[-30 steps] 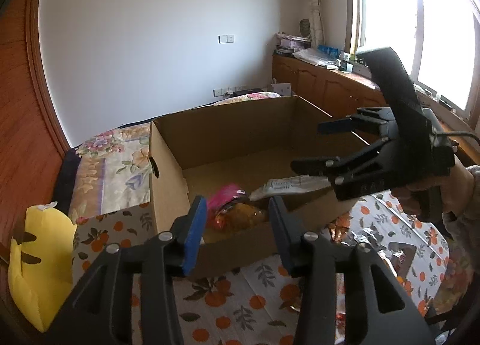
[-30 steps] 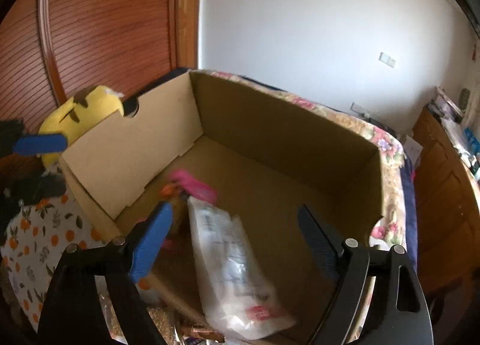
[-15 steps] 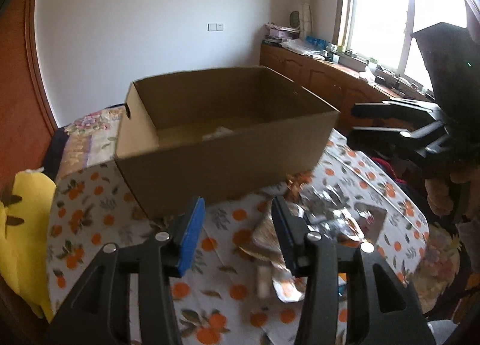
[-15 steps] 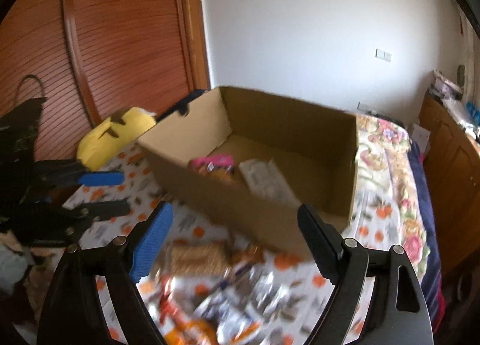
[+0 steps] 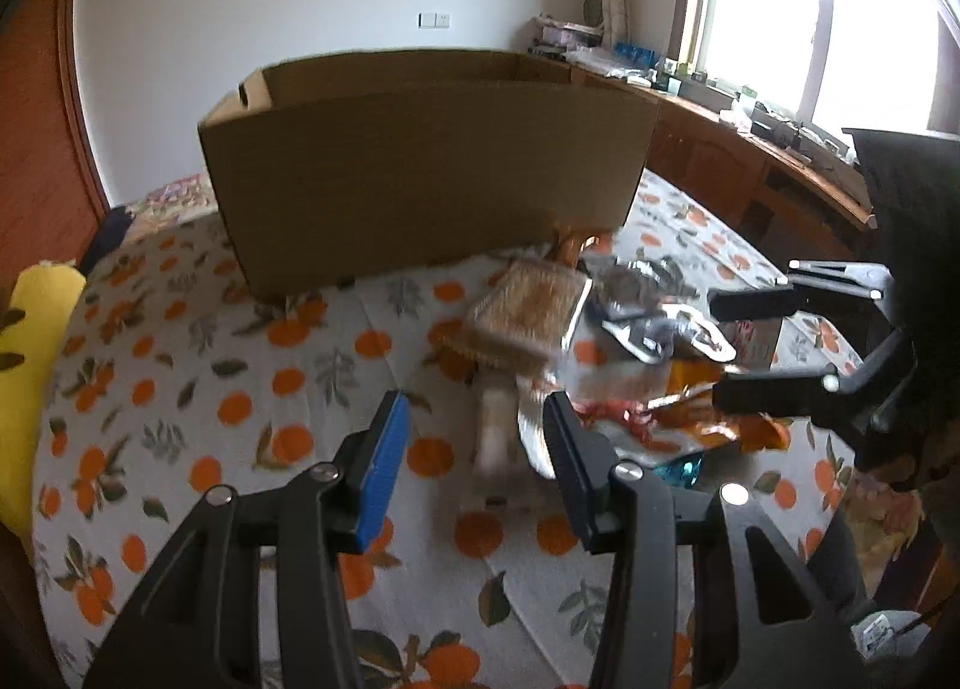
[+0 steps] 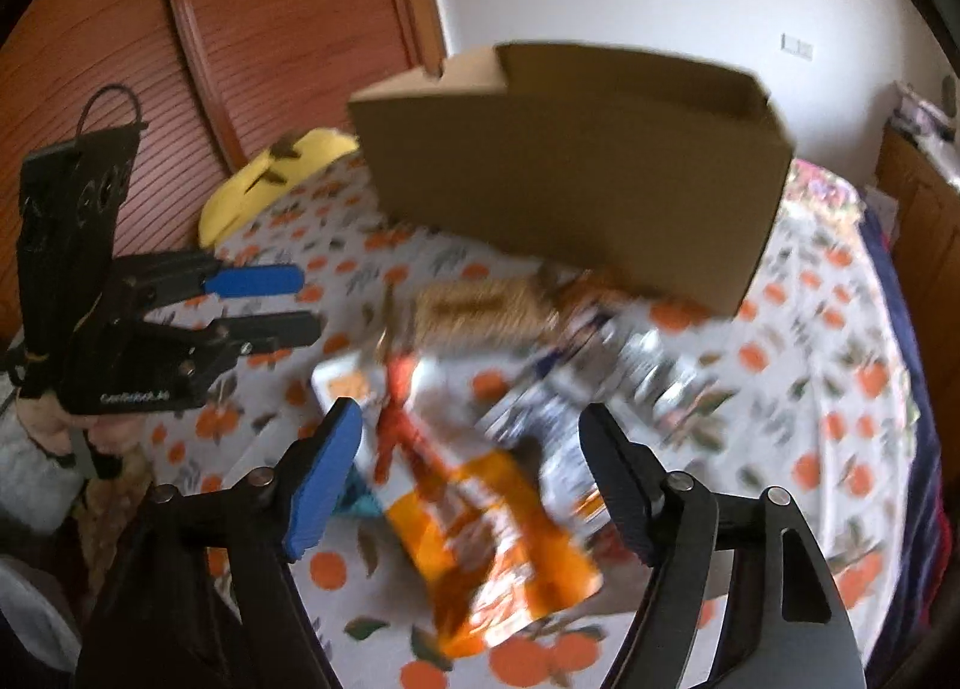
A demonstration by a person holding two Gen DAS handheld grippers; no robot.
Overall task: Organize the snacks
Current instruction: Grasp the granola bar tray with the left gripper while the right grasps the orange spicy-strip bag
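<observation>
Since 1 second ago, both grippers have been drawn back from the cardboard box (image 5: 426,173): then the right gripper (image 6: 474,479) was held over the box interior above a white packet, and now the box is seen from outside and lower, its near wall facing both cameras and its contents hidden.

The left gripper (image 5: 474,449) is seen with its jaws apart and nothing between them, held above the orange-patterned cloth (image 5: 180,389). The right gripper is likewise spread wide and empty, above the loose snacks.

The snacks are found in a scattered pile on the cloth in front of the box, toward its right end in the left wrist view. A tan, woven-looking packet (image 5: 528,317) lies nearest the box, just beside its near wall. Silvery wrappers (image 5: 648,311) are seen next to it, farther right. An orange bag (image 6: 498,545) lies closest to the right gripper, between its fingers in the right wrist view, with a red wrapper (image 6: 402,419) just beyond it. Much of the pile is blurred by motion, so individual packets cannot be told apart.

A yellow plush toy (image 6: 276,173) rests at the cloth's edge beside the box's left end, in front of a wooden door (image 6: 252,29).
</observation>
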